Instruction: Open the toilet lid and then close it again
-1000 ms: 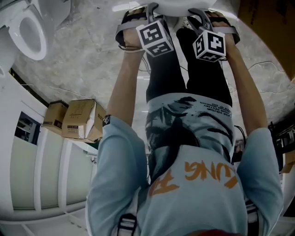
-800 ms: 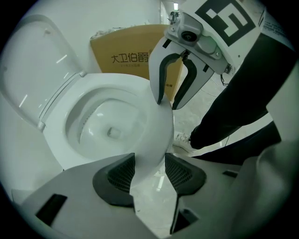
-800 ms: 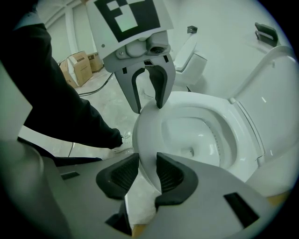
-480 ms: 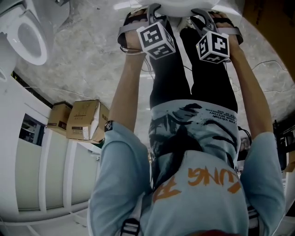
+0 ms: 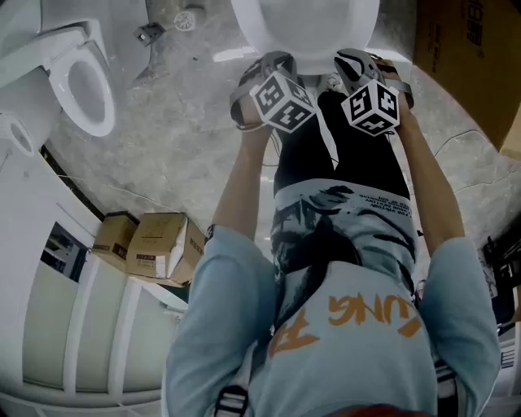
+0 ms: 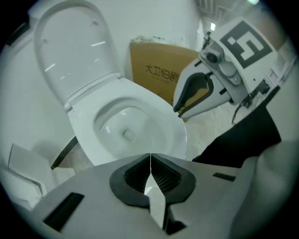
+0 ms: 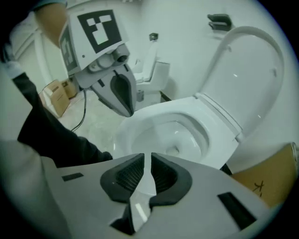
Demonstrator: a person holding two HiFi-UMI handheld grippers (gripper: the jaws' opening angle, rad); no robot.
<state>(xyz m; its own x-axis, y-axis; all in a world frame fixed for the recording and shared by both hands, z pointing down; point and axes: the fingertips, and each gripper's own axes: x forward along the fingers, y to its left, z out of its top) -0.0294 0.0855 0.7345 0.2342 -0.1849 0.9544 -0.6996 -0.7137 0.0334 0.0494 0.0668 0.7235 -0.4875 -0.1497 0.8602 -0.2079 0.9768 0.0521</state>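
Observation:
The white toilet (image 5: pixel 305 24) stands in front of me with its lid (image 6: pixel 70 46) raised upright against the back, also the lid (image 7: pixel 247 74) in the right gripper view. The seat and bowl (image 6: pixel 126 126) lie exposed below. My left gripper (image 6: pixel 150 161) hovers above the bowl's front rim, shut with nothing between its pads. Beside it my right gripper (image 7: pixel 147 161) hangs over the same rim; its jaws are closing, a thin gap remains and nothing is in it. From the head view both the left gripper (image 5: pixel 277 89) and right gripper (image 5: pixel 366 85) sit just before the toilet, touching nothing.
A second toilet (image 5: pixel 81 81) stands at the left on the marble floor. Small cardboard boxes (image 5: pixel 151 244) sit by a white shelf unit (image 5: pixel 65 326). A large brown carton (image 5: pixel 468 65) stands right of the toilet. The person's legs are directly below the grippers.
Both grippers have lifted and drawn back from the toilet's front edge, rolling a little. More of the toilet shows at the top of the head view.

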